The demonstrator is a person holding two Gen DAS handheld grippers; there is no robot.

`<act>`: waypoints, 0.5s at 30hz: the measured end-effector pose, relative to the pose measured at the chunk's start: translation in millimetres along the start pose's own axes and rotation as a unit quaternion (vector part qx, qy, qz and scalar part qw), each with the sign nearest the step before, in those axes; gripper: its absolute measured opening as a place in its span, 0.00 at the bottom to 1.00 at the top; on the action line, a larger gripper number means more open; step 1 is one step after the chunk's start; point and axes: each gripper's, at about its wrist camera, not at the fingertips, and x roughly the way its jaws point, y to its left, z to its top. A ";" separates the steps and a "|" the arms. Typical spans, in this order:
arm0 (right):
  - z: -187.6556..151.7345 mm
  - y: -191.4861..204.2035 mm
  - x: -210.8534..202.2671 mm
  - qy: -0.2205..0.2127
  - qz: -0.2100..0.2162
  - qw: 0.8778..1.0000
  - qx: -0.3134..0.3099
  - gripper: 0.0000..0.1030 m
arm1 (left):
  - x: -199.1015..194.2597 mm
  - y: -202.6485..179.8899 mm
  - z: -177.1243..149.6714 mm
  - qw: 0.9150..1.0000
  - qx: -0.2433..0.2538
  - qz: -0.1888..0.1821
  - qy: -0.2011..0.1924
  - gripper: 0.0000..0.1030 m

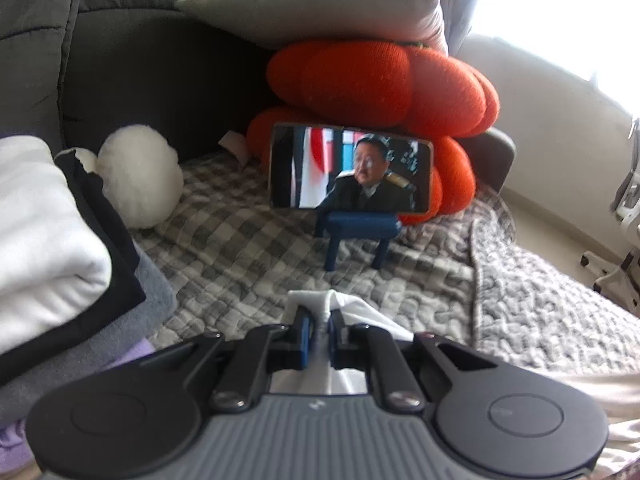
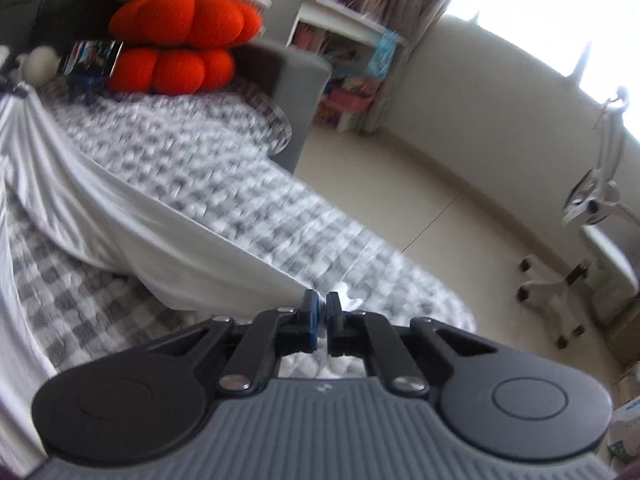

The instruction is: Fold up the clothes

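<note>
Both the left gripper and the right gripper pinch a white garment, stretched between them, not folded; folded clothes are stacked left of the left gripper.

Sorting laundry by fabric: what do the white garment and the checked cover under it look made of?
White garment: thin, smooth woven or jersey cloth, matte; it hangs in long soft folds between the tongs. Checked cover: quilted, puckered cotton-like fabric, matte, going by its stitched bumps. Neither fibre is certain.
</note>
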 end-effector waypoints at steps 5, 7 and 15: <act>19.7 -4.2 -19.5 -0.027 -0.019 0.999 0.018 0.04 | -9.1 -0.9 5.0 1.000 -0.004 -0.004 -0.015 0.09; 21.8 -5.1 6.1 -0.008 -0.025 0.999 0.028 0.04 | -2.2 -3.0 7.3 1.000 -0.006 -0.002 -0.012 0.09; 30.1 -8.8 108.7 0.066 -0.048 0.994 0.067 0.04 | 46.1 -13.8 3.1 0.999 -0.015 0.042 0.018 0.09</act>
